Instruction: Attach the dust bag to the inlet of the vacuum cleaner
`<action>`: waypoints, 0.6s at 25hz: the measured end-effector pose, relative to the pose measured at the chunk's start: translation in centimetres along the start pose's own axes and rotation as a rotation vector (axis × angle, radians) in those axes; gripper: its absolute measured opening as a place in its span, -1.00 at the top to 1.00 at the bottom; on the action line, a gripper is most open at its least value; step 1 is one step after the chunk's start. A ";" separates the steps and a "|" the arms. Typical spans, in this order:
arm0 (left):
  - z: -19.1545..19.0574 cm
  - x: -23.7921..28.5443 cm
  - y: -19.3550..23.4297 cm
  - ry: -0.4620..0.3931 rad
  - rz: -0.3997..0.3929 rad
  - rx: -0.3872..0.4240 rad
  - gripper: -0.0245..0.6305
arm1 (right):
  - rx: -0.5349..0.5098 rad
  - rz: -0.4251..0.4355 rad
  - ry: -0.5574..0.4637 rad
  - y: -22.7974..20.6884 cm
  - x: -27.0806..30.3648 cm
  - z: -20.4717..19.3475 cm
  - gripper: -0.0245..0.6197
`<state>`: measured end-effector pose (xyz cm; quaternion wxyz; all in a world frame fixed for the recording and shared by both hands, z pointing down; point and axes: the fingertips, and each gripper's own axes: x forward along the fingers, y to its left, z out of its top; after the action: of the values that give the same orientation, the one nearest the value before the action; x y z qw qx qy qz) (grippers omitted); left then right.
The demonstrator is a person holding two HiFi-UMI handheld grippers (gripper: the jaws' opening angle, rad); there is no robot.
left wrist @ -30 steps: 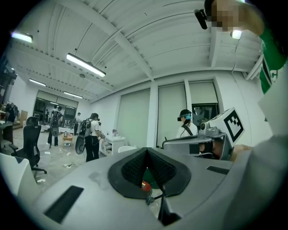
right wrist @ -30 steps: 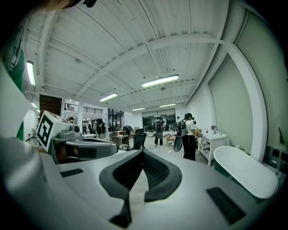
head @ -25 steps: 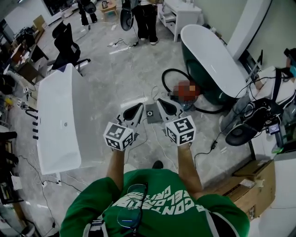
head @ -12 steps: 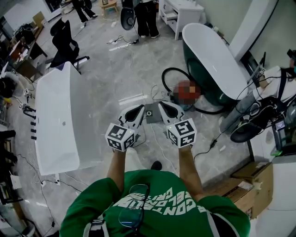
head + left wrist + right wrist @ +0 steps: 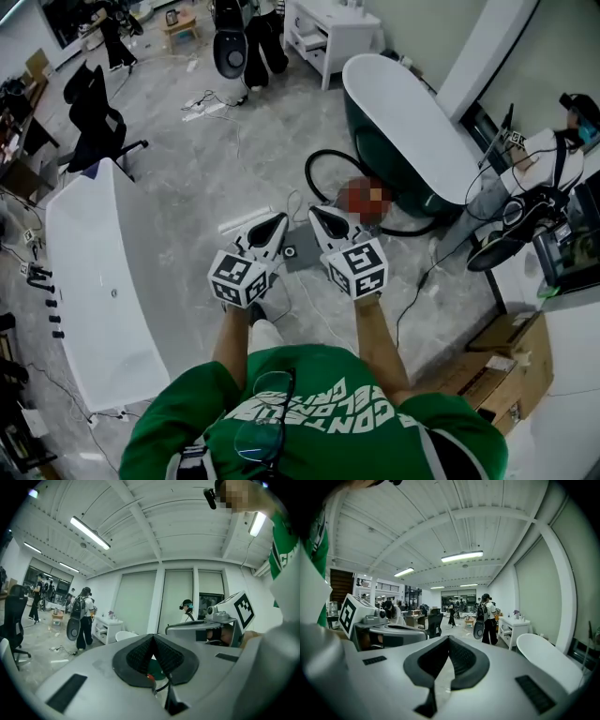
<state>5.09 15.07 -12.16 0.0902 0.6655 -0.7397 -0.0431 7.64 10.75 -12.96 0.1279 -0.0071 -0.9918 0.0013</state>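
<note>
Vacuum cleaner [image 5: 367, 216] nearer right claw [image 5: 316, 214]

Light is bright and even, cast by long ceiling tubes [image 5: 90, 532] high above the left gripper [image 5: 152, 644] and a further tube [image 5: 461, 556] above the right gripper [image 5: 449, 641]; the tubes burn out to plain white; shadows on the pale floor [image 5: 234, 178] ahead of both tools are faint and soft; the white tub [image 5: 94, 272] left of the left gripper nearly washes out; both gripper views bend strongly toward black, vignetted corners; each gripper's body nearest the lens is soft, the far room sharper.
</note>
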 end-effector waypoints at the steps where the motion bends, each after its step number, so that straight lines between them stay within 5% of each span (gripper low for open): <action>1: 0.3 -0.1 1.5 -0.003 -0.007 -0.005 0.92 | -0.001 -0.008 0.001 0.4 1.4 0.5 0.90; 8: 1.7 -1.2 11.3 -0.028 -0.044 -0.052 0.92 | -0.022 -0.040 0.033 3.5 10.3 2.1 0.90; 15: 1.2 0.1 16.5 -0.005 -0.138 -0.109 0.92 | -0.011 -0.138 0.081 3.1 14.9 2.4 0.90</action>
<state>-11.30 16.77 -10.31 0.1211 0.7088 -0.6889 -0.0912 -7.34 14.07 -11.56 0.1677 0.0604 -0.9839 -0.0134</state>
